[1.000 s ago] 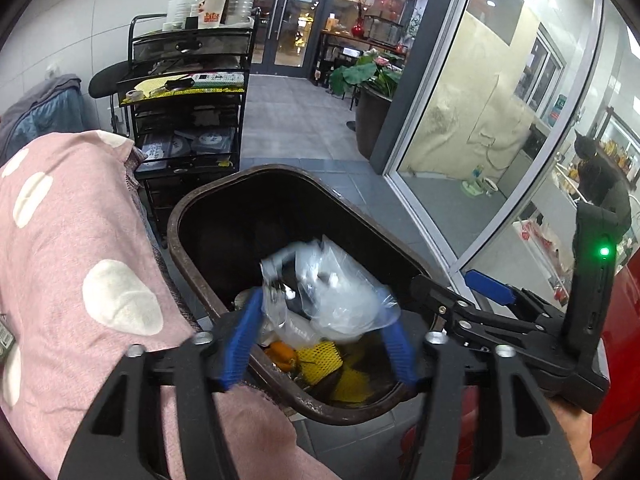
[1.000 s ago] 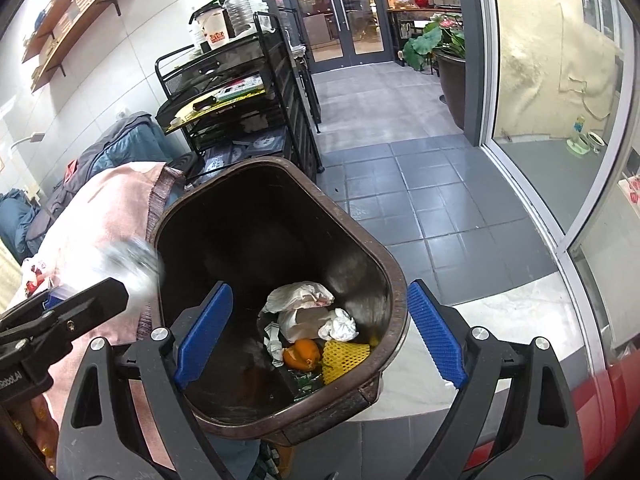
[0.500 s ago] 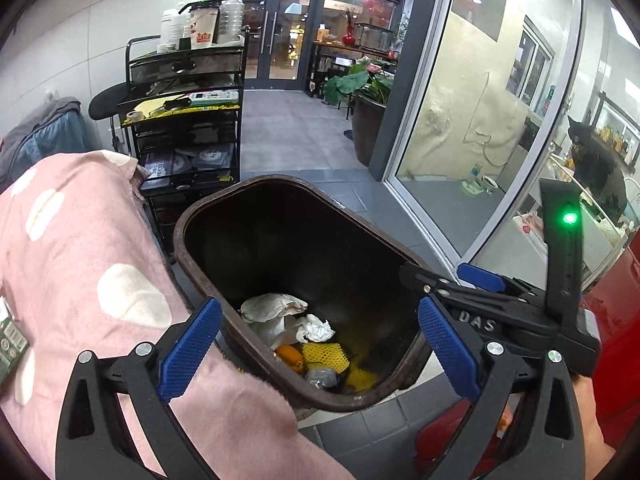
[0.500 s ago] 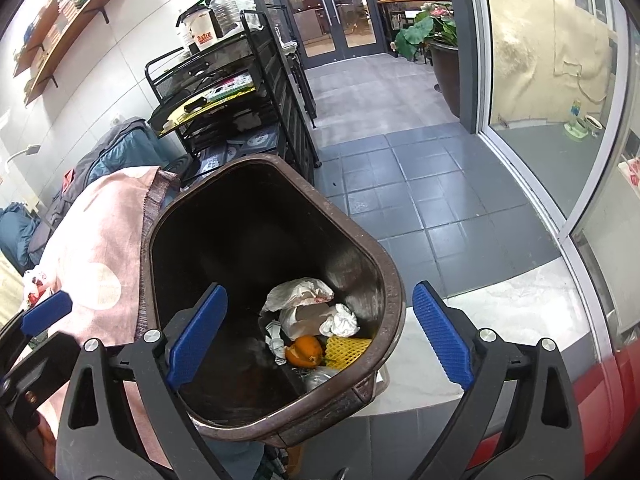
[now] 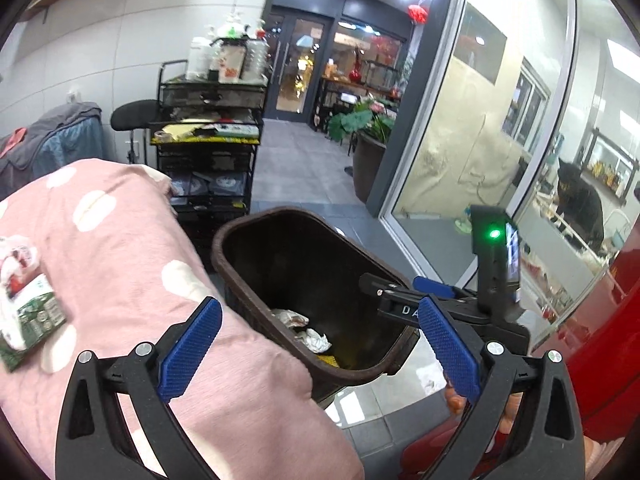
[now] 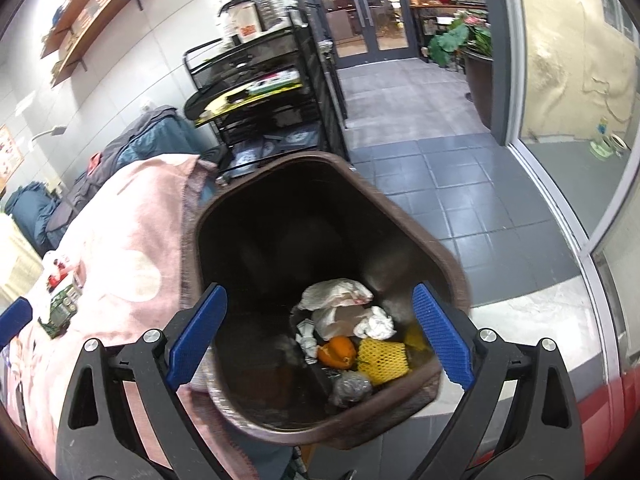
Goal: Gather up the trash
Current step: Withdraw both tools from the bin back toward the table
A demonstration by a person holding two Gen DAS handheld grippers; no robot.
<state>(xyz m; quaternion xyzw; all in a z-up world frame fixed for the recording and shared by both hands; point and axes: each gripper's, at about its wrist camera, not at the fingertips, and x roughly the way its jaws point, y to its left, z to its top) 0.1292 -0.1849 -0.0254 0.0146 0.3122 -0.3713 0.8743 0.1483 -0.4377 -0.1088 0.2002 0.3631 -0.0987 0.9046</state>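
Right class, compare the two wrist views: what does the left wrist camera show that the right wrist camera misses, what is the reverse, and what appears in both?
Only the left wrist view shows the right gripper from outside, its green indicator light lit.

Only the right wrist view shows the orange peel, yellow foam fruit net and crumpled clear plastic bag in the bin, plus the wooden wall shelves.

Both show the dark brown plastic bin, pink spotted blanket, black wire cart and green wrapper.

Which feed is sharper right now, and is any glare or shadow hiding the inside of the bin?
Left wrist view: fairly sharp, ceiling spots flare up top, bin interior dark, only some trash shows. Right wrist view: motion blur smears the bin rim and shelves, yet the orange peel and yellow net read clearly; far wall black.
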